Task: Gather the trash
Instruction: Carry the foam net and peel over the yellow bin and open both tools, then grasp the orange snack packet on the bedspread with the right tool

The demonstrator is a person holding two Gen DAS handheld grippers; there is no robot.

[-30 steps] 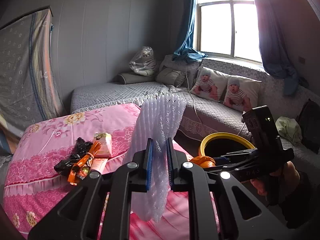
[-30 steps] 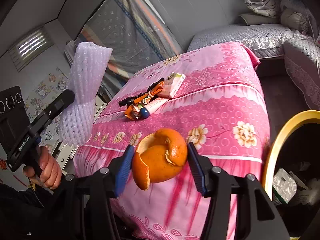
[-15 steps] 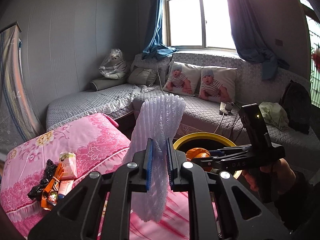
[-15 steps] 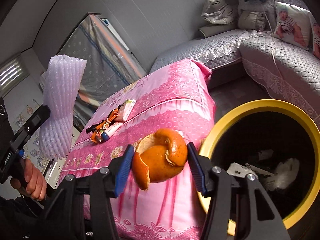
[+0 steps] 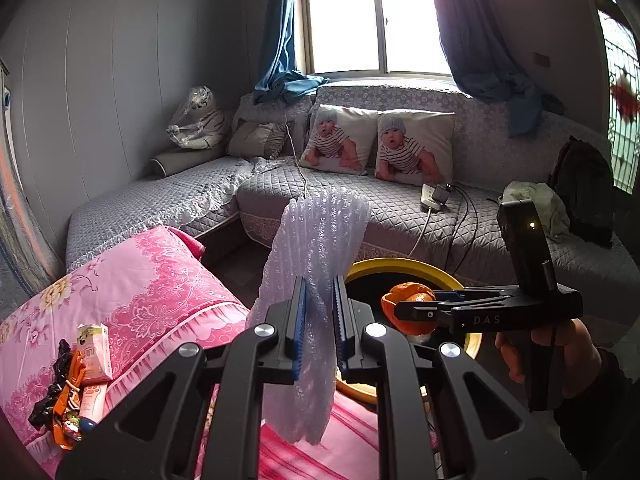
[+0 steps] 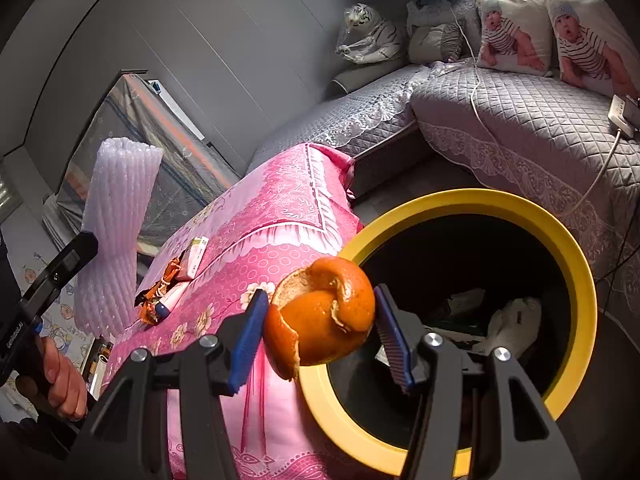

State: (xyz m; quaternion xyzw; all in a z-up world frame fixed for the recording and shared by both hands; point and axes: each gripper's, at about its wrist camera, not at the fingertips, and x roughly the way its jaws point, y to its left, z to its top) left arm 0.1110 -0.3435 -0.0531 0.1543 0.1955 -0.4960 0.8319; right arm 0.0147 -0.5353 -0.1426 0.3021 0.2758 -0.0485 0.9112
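My left gripper is shut on a white foam fruit net that stands up between its blue pads. The net also shows at the left of the right wrist view. My right gripper is shut on an orange peel, held over the near rim of a yellow-rimmed black bin. In the left wrist view the peel hangs over the bin with the right gripper reaching in from the right. Wrappers, a small carton and a tube lie on the pink bed.
Paper and plastic scraps lie inside the bin. A grey quilted corner sofa with two printed cushions, a power strip and cables runs behind the bin. A wrapped tiger toy sits in the sofa corner. A dark bag rests at far right.
Both grippers swung right from the pink bed toward the bin, each keeping its load. The peel now hangs over the bin's rim, and the bin fills more of the right wrist view.
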